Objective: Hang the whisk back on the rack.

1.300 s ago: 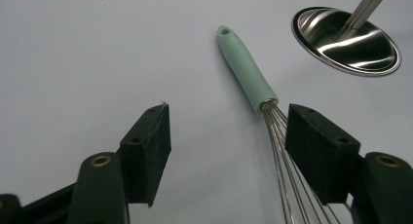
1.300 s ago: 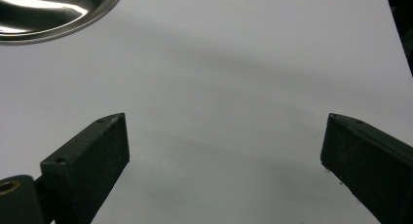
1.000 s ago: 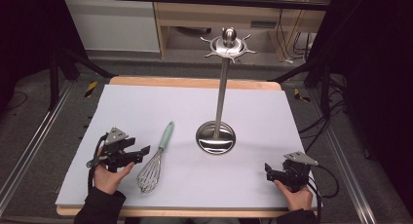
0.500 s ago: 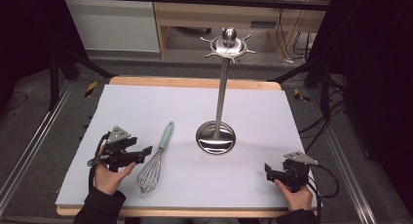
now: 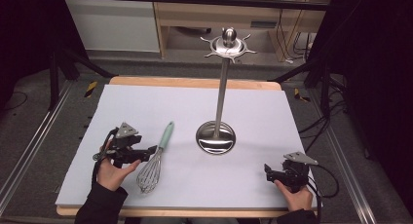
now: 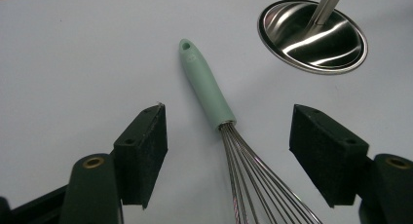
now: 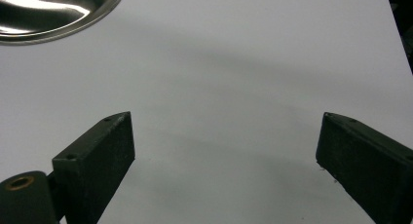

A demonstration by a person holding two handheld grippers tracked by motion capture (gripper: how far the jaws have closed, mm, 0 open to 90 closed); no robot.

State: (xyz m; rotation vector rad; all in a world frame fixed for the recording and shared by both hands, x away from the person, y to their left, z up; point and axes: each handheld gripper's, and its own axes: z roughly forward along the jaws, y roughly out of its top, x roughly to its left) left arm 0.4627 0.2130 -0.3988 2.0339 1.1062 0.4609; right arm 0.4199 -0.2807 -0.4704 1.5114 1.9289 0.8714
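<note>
1. High view:
   - Dim workshop floor and pale wooden cabinets behind a table [image 5: 195,82] with a wooden edge, topped by a white sheet.
   - Near the sheet's middle, a steel stand [image 5: 215,136]: round dished base, upright pole, star-shaped hook crown with a ball on top.
   - Left of the base and apart from it, a whisk [image 5: 155,158] lying flat, mint-green handle pointing away toward the far edge, wire head toward the near edge.
   - Left gripper [image 5: 150,150] held in the left hand [image 5: 113,171], just beside the whisk's wires on their left, tips aimed at them; gap between jaws hard to judge from here.
   - Right gripper [image 5: 267,171] held in the right hand [image 5: 293,195] near the near-right corner, well apart from the stand, pointing left.

2. Left gripper view:
   - Left gripper [image 6: 228,136] spread wide, holding nothing.
   - Whisk [image 6: 207,85] lying between the two jaws, touching neither; handle running up and away, wires fanning toward the bottom edge.
   - Stand base [image 6: 312,35] at upper right, pole rising from its centre.

3. Right gripper view:
   - Right gripper [image 7: 225,141] spread wide over bare white sheet, holding nothing.
   - Rim of the stand base [image 7: 53,14] at the upper left corner.
</note>
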